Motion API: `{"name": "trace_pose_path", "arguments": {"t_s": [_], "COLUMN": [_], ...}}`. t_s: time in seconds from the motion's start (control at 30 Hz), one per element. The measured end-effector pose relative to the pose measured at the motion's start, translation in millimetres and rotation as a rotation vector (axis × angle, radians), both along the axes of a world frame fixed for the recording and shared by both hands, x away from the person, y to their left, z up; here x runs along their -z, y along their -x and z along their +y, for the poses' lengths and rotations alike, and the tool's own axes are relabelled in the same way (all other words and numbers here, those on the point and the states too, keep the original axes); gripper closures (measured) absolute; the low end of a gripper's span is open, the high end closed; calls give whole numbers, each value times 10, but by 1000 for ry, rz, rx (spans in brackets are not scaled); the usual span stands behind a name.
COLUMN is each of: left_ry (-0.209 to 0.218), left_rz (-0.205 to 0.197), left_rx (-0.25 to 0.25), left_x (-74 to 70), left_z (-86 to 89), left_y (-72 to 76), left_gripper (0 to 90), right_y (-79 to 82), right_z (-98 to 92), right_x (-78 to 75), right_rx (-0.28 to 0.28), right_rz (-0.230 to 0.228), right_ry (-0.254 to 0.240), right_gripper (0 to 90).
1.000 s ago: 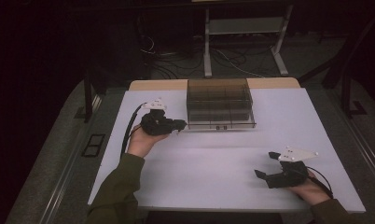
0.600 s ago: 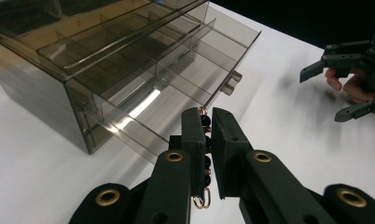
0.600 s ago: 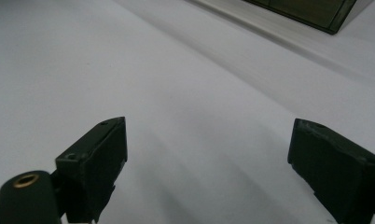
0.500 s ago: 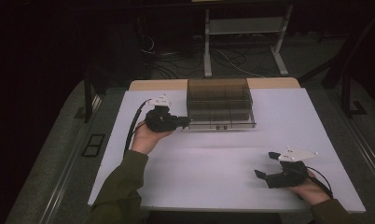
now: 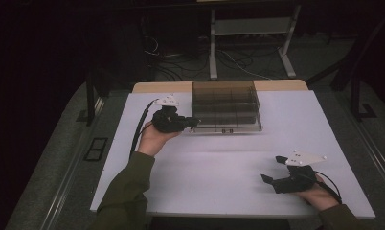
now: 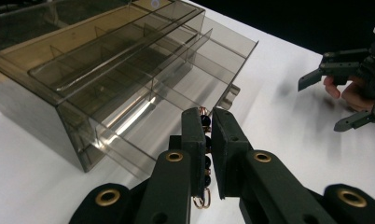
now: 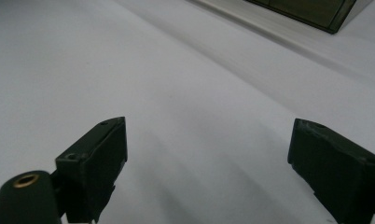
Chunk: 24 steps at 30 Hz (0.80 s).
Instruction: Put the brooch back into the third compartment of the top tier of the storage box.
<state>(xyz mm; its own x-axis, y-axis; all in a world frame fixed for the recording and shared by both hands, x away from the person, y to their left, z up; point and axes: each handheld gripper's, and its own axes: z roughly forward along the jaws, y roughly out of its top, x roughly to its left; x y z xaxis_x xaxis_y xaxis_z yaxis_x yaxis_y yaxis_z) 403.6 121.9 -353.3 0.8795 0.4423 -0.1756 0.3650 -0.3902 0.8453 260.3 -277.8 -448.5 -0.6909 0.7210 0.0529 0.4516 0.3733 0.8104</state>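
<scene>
A smoky clear compartment box (image 5: 226, 105) stands at the back middle of the white table (image 5: 214, 191); the left gripper view looks into its dividers (image 6: 129, 79). My left gripper (image 5: 194, 122) is at the box's front left corner, shut (image 6: 208, 121) on a small string of dark beads with copper loops (image 6: 204, 122). Its tips hover just above the box's front lip. My right gripper (image 5: 272, 168) rests low at the front right of the table, open (image 7: 209, 140) with bare tabletop between its jaws. It also appears far off in the left gripper view (image 6: 322, 105).
The table's left and front edges drop to a dark floor. Behind the table stand a light metal stand (image 5: 250, 28) and loose cables (image 5: 181, 62). A cable (image 5: 140, 127) trails from the left gripper along the forearm.
My left gripper has edged slightly right, closer to the box's front corner, still holding the beads. The right gripper has not moved.
</scene>
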Motion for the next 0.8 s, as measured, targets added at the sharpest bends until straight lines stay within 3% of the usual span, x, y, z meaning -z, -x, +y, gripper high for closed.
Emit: {"name": "trace_pose_path", "arguments": {"t_s": [0.8], "left_ry": [21], "left_rz": [4], "left_rx": [60], "left_x": [-6], "left_z": [-481], "left_y": [-185], "left_gripper": [833], "right_y": [3], "right_z": [-2], "right_x": [0], "right_rx": [-1], "right_rz": [1], "right_ry": [-4], "right_gripper": [111]}}
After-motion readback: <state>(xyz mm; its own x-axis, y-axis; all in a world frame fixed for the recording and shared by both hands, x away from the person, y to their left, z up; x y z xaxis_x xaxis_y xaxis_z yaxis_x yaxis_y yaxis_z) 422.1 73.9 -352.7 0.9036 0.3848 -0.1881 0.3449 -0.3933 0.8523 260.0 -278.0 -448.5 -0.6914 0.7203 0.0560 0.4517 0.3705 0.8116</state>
